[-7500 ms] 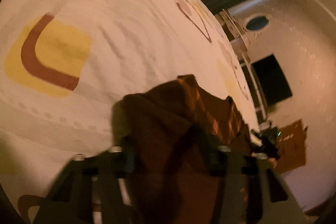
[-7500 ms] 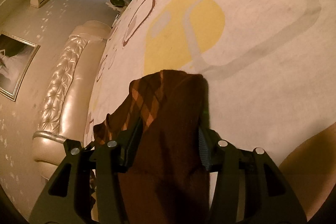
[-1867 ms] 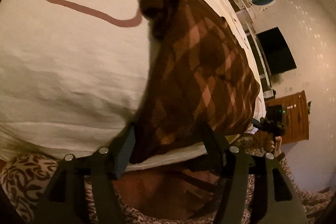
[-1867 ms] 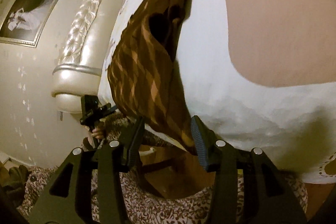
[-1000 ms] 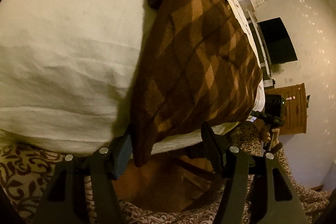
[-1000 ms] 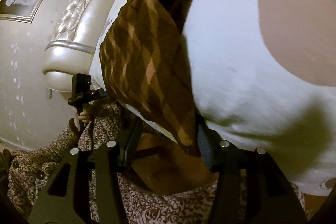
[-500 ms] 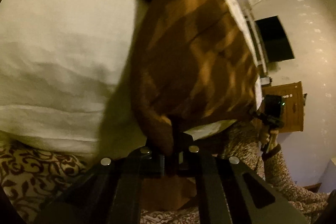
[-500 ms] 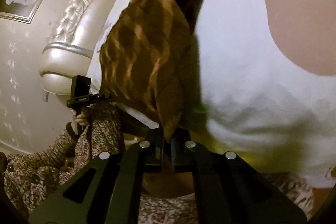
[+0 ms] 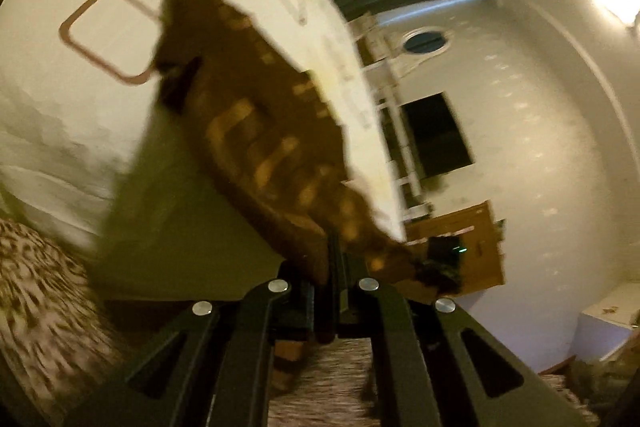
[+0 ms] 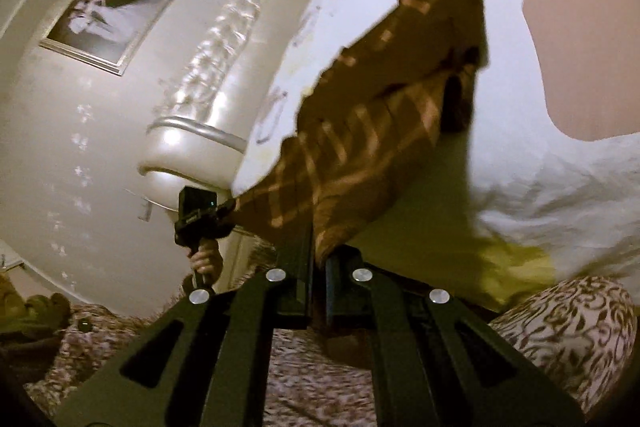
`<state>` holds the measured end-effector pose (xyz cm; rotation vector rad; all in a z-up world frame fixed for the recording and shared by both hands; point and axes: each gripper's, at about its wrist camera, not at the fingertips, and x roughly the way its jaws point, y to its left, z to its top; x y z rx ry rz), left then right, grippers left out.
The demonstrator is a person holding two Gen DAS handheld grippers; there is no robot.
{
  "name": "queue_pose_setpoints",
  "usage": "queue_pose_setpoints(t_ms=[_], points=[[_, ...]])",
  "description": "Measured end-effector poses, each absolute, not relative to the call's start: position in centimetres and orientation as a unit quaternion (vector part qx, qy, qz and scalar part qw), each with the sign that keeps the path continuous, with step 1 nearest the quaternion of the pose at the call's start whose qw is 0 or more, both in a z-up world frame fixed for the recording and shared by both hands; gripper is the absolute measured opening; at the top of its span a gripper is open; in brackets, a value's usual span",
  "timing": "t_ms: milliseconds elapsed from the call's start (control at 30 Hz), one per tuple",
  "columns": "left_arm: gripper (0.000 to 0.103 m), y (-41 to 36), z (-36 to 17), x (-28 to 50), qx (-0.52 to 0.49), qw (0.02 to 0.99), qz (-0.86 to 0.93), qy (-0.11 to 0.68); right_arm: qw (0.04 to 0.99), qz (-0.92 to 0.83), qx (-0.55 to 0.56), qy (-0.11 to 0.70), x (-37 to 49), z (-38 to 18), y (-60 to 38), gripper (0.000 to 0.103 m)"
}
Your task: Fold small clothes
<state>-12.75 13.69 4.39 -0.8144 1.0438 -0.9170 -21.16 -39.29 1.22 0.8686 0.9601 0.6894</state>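
the left gripper point(image 9: 334, 255) is clamped tight on the near hem of the cloth point(image 9: 256, 131), a brown piece with an orange diamond check. its fingers point(image 9: 320, 301) meet with only the fabric edge between them. the right gripper point(image 10: 318, 247) is pinched the same way on the other near corner of the cloth point(image 10: 372, 147), fabric bunched between its closed fingers point(image 10: 298, 267). the near edge hangs lifted off the bed point(image 9: 80, 107), stretched between the two grippers, while the far end lies on the white sheet beside a brown-outlined rounded square. under the raised part a shadow falls on the sheet. in the right view the left gripper shows at the left, gripped by a hand point(image 10: 206, 259), with a padded headboard point(image 10: 208, 67) and a framed picture point(image 10: 108, 23) on the wall behind. patterned fabric point(image 10: 568, 327) lies nearest the cameras.
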Motion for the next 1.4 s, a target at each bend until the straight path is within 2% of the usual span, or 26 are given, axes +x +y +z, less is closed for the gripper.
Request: queue_pose_setpoints(t_ms=[233,433,733,967,1167,1400], points=[[0.005,14.5,9.2,-13.8,-0.413,0.697,-0.418,0.411,0.742,0.326,0.432,0.395,-21.2,3.5,-40.4,0.003],[0.005,14.1,10.2,-8.7,-0.431,0.709,-0.385,0.405,0.738,0.312,0.473,0.366,-17.0,3.3,-41.7,0.003],[0.005,13.4,4.9,4.1,-0.484,0.701,-0.301,0.429,0.720,0.279,0.541,0.333,-6.1,0.5,-44.5,0.003],[0.005,11.5,0.9,12.2,-0.487,0.703,-0.252,0.454,0.702,0.231,0.573,0.356,1.0,-4.3,-45.4,0.003],[0.005,11.5,-2.4,15.4,-0.490,0.699,-0.212,0.477,0.684,0.192,0.603,0.364,4.2,-8.2,-46.5,0.003],[0.008,12.4,-5.4,15.7,-0.519,0.674,-0.185,0.493,0.681,0.167,0.605,0.378,6.5,-10.7,-46.7,0.006]])
